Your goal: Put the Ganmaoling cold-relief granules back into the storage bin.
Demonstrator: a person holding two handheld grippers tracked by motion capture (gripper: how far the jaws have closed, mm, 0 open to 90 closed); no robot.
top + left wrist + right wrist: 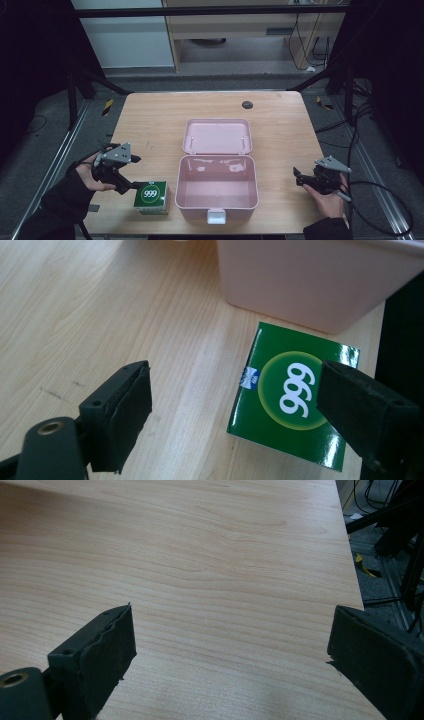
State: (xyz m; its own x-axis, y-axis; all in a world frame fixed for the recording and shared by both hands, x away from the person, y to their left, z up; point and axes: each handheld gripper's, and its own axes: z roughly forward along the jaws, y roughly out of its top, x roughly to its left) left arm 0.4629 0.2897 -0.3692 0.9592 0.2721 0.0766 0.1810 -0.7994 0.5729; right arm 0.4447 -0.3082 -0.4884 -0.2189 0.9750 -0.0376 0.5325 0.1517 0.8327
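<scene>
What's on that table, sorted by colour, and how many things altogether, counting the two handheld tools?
Pink: 1, the open lidded box, nothing visible inside
Green: 1, the small carton marked 999, beside the box
Black: 2, the left gripper and right gripper, both open, holding nothing
Total: 4

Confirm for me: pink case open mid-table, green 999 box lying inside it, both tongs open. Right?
Not quite. The green box isn't inside the case; the high view shows it on the table beside the case, on the left tongs' side. The case is open, and both the left and right tongs are open.
</scene>
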